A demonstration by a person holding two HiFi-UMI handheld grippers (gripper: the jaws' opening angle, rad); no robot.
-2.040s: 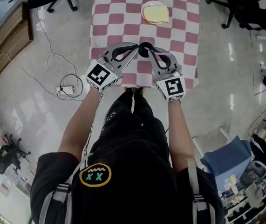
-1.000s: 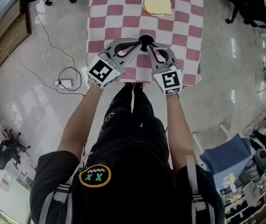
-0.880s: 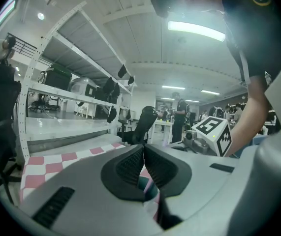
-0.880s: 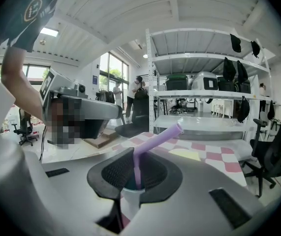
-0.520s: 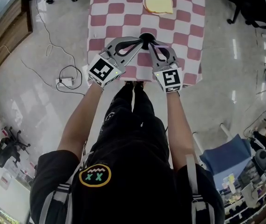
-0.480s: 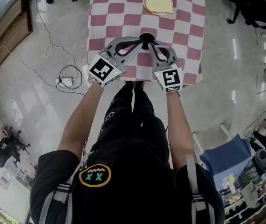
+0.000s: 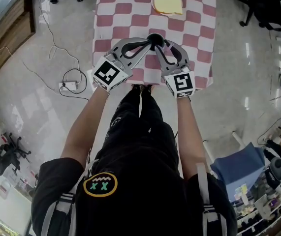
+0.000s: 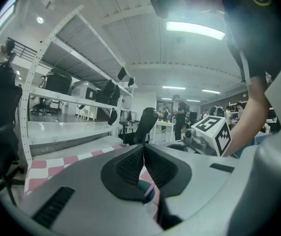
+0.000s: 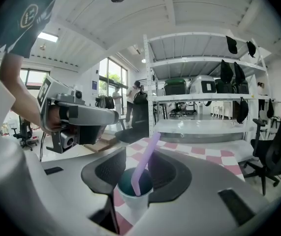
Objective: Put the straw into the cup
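Right gripper [image 9: 139, 167] jaws just opened, straddling cup [image 9: 135, 201] at near edge of table [image 7: 130, 9]; purple straw [image 9: 148, 155] inside. Left gripper [image 8: 143, 161] clenched, apparently empty.

Person wears a black short-sleeved T-shirt [image 7: 130, 191]. It carries a round yellow-ringed badge [image 7: 101, 184] with a green "xx". Grey-white straps [image 7: 65, 204] run either side of the badge, and black trousers [image 7: 140, 127] lie above it. Left gripper [image 7: 149, 42] and right gripper [image 7: 163, 43] have grey shells, black ribbed pads [image 9: 111, 170] and black-and-white marker cubes [image 7: 106, 74].

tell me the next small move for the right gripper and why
Probably draw the right gripper straight back. Its jaws have just been opening and stand clear of the straw, which leans in the cup between them, so pulling away carefully should leave it there.
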